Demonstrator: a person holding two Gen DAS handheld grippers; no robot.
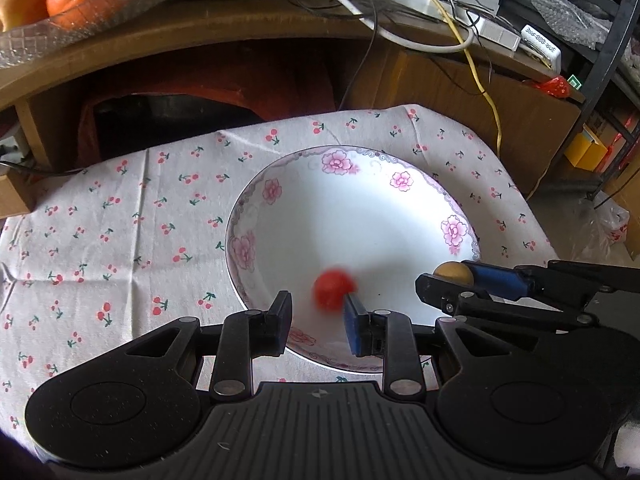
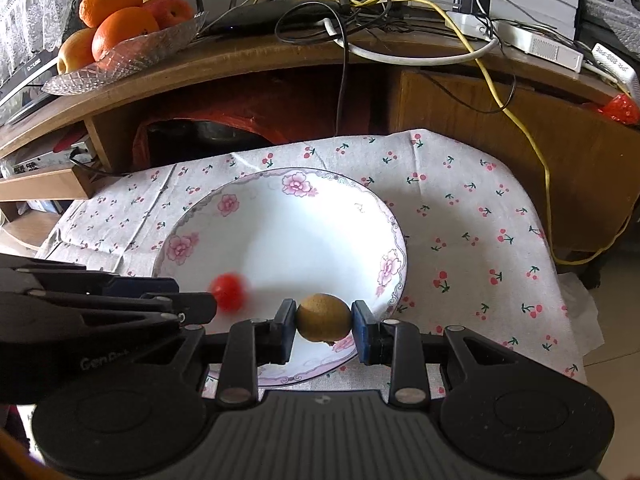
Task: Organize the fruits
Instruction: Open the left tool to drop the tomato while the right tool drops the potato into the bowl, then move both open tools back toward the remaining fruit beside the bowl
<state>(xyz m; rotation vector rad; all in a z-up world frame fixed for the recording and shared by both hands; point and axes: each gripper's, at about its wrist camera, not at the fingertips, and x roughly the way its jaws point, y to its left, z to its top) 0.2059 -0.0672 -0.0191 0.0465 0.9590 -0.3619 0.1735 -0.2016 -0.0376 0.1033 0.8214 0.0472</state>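
- Left wrist view is showing the left gripper [image 1: 316,320] hanging over the near rim of the flowered plate [image 1: 280,240], tilted down toward it.
- Its fingers [image 1: 280,320] are standing spread apart and gripping nothing; a blurred red fruit [image 1: 333,289], perhaps a cherry tomato, is sitting just ahead of the gap, close to the blue-padded finger on the right, over the white of the plate. Whether it is touching that finger cannot be told.
- Right wrist view is showing the right gripper [image 2: 324,330] reaching in level over the plate's [image 2: 280,224] near right rim.
- Its fingers [image 2: 362,330] are pressing on both sides of a small brown-green round fruit [image 2: 323,317], holding it above the plate's edge.
- From the left wrist view, the right gripper [image 1: 448,286] is coming in from the right side, with the brown fruit [image 1: 453,273] showing at its tip.
- From the right wrist view, the left gripper [image 2: 200,304] is reaching in from the left, with the red fruit [image 2: 228,290] just at its tip.
- The plate is resting on a cherry-print cloth [image 2: 460,216] covering the tabletop.
- Behind, a glass dish [image 2: 132,56] of oranges [image 2: 124,30] is sitting on a wooden desk [image 2: 260,52] beside tangled cables [image 2: 360,4].
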